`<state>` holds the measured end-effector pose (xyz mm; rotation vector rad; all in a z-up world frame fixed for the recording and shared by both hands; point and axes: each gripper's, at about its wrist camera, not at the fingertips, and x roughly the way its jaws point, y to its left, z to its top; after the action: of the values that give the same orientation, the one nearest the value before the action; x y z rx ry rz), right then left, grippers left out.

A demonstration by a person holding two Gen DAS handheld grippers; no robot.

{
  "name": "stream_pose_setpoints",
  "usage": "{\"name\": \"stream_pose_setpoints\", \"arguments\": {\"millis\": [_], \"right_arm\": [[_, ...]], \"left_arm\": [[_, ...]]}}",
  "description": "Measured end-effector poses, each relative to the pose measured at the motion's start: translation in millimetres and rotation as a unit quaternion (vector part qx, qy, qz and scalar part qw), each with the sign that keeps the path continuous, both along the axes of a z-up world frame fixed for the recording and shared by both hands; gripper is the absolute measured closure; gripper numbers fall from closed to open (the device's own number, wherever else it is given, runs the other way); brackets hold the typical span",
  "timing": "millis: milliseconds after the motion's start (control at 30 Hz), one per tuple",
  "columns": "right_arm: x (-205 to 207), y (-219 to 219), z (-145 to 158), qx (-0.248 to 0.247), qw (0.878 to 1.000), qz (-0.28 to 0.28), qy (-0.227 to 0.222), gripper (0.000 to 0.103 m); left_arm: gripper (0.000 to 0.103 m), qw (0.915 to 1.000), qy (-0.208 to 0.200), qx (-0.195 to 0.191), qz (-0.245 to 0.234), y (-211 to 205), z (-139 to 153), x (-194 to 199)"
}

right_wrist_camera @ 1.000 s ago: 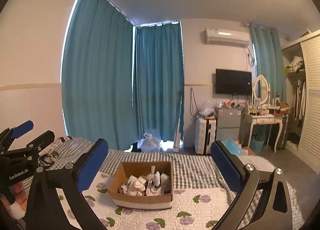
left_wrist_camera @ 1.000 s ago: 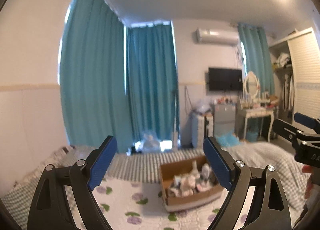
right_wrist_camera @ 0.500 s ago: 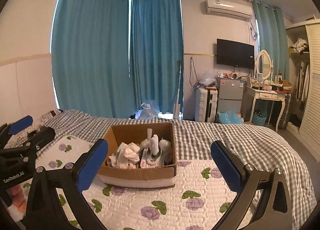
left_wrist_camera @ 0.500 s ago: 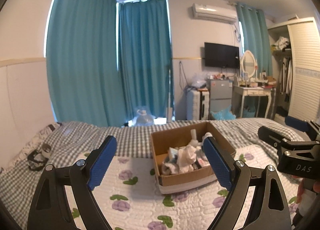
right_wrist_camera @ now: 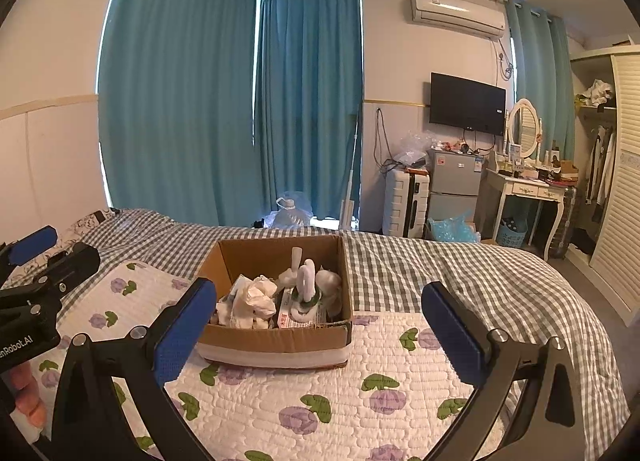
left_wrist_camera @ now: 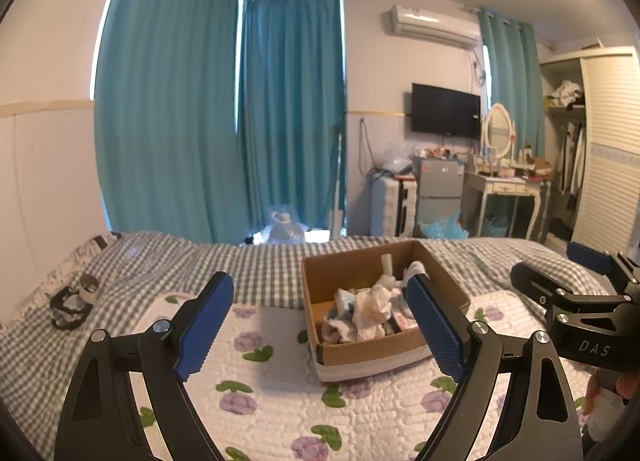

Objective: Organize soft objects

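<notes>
A brown cardboard box [left_wrist_camera: 360, 353] [right_wrist_camera: 276, 337] stands on a quilted flower mat [right_wrist_camera: 320, 393] on the bed. It holds crumpled white cloths [left_wrist_camera: 372, 307] [right_wrist_camera: 252, 301] and a white plush piece with a green ring [right_wrist_camera: 306, 285]. My left gripper [left_wrist_camera: 318, 279] hangs open in front of the box, a little left of it, nothing between its blue pads [left_wrist_camera: 204, 325]. My right gripper [right_wrist_camera: 318, 287] is open too, just short of the box's front wall, and empty. Each gripper shows at the edge of the other's view.
A grey checked blanket [right_wrist_camera: 460, 273] covers the bed around the mat. A small black-and-white item [left_wrist_camera: 72, 301] lies near the pillows at the left. Past the bed's far edge stand teal curtains, a water jug, a suitcase, a small fridge [right_wrist_camera: 454, 185] and a dressing table.
Both grippers have sunk and tipped down toward the bed, so the box now looks bigger and sits higher in both views. Both have stayed open.
</notes>
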<state>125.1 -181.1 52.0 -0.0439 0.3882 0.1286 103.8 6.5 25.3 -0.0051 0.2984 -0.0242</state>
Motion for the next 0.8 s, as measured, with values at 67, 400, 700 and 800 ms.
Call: {"name": "stream_pose_setpoints", "arguments": {"millis": [67,400,700,800], "right_arm": [[-0.5,0.3,0.0,0.001,1.0,0.0,0.001,0.0],[-0.2,1.2,-0.6,-0.001,1.0,-0.002,-0.001,0.0],[-2.0,1.2,0.6,-0.001,1.0,-0.003,-0.002,0.0],[-1.9,1.1,0.6,-0.001,1.0,-0.003,-0.002,0.0]], "left_arm": [[0.013,1.0,0.001,0.001,0.003,-0.1,-0.3,-0.3],[0.013,0.9999,-0.004,0.004,0.009,-1.0,0.0,-0.5],[0.013,0.9999,-0.006,0.003,0.01,-0.7,-1.0,-0.9],[0.013,0.9999,-0.006,0.003,0.01,-0.6,-1.0,-0.8]]}}
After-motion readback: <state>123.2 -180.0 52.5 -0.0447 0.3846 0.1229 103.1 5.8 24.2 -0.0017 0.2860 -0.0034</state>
